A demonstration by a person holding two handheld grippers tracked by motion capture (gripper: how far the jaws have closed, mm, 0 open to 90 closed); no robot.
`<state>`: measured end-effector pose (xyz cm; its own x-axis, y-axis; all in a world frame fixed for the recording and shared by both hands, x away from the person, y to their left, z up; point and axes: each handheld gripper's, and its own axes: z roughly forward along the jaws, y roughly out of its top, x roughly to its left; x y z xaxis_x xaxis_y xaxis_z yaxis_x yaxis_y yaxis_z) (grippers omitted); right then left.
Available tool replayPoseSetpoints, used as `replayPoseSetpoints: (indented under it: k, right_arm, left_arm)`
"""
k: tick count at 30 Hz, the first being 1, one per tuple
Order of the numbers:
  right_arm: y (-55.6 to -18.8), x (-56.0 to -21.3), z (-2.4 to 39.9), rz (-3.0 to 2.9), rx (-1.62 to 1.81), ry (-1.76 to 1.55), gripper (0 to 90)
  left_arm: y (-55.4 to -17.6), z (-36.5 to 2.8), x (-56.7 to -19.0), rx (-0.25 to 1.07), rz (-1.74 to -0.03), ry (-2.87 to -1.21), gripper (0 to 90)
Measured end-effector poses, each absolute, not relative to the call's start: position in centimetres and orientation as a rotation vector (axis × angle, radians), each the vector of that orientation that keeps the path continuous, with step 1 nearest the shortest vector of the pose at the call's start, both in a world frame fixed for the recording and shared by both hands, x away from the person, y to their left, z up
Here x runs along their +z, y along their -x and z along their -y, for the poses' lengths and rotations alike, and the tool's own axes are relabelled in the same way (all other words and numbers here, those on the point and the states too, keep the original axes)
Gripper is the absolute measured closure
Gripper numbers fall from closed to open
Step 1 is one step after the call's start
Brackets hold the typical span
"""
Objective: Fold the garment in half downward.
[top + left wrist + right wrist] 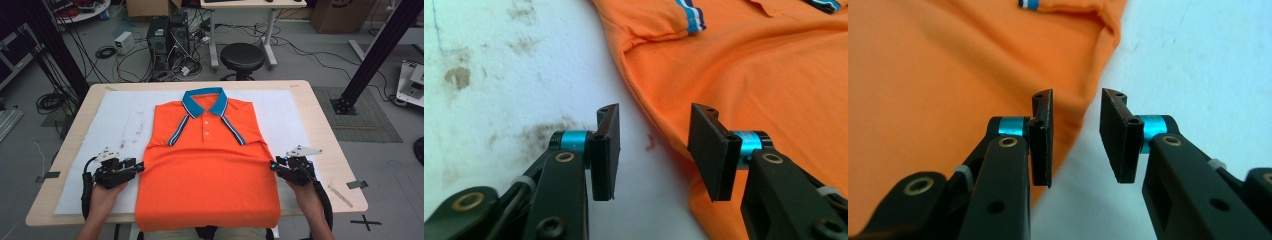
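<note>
High view showed an orange polo shirt [210, 170] lying flat, front up, on a white mat [115, 125] that covered most of a light wooden table [325, 150]. Its blue collar [204, 101] pointed to the far edge, striped bands ran down from the collar, and white buttons sat on the placket. The sleeves were folded in across the chest, and the hem hung over the near edge of the table.

The left gripper [138, 167], held in the person's left hand [106, 194], sat at the shirt's left side edge, and the right gripper [275, 165], in the right hand [306, 196], sat at the opposite side edge, both about level with the middle of the body.

Left gripper view showed the left gripper [653, 150] with its jaws spread apart, straddling the shirt's side seam: one pad stood over the stained mat, the other over the orange cloth, nothing pinched between them.

Right gripper view showed the right gripper [1076, 137] likewise spread, one pad over the shirt [948, 65] and the other over the bare mat [1198, 65], the fabric edge running between them.
</note>
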<state>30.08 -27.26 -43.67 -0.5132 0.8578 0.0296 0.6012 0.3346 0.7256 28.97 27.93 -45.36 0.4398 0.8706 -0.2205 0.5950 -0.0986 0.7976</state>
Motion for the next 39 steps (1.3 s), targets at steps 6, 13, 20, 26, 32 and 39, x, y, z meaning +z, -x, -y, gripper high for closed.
replayPoseSetpoints:
  k: [6, 13, 20, 26, 32, 39]
  right_arm:
    - [-28.6, -44.2, 26.7, -2.271, 0.949, -1.301, 67.8]
    - [-28.2, -44.5, 26.6, -2.306, 0.922, -1.346, 81.8]
    - [-28.1, -44.3, 26.7, -2.348, 0.932, -1.328, 88.2]
    - [-26.7, -43.8, 27.3, -2.356, 0.951, -1.310, 88.3]
    - [-25.2, -42.8, 28.0, -2.337, 0.987, -1.293, 88.5]
    - [-23.4, -41.6, 29.0, -2.347, 1.013, -1.281, 88.6]
  left_arm:
    - [-27.5, -27.7, -45.3, 0.354, -1.274, -1.803, 56.9]
    - [-25.4, -26.2, -45.6, 0.411, -1.260, -1.876, 75.1]
    - [-25.2, -26.3, -45.5, 0.367, -1.256, -1.879, 86.8]
    - [-23.9, -27.1, -45.2, 0.324, -1.221, -1.872, 87.1]
    - [-23.0, -28.1, -44.8, 0.302, -1.212, -1.842, 87.3]
    - [-21.5, -29.3, -44.2, 0.223, -1.179, -1.812, 88.0]
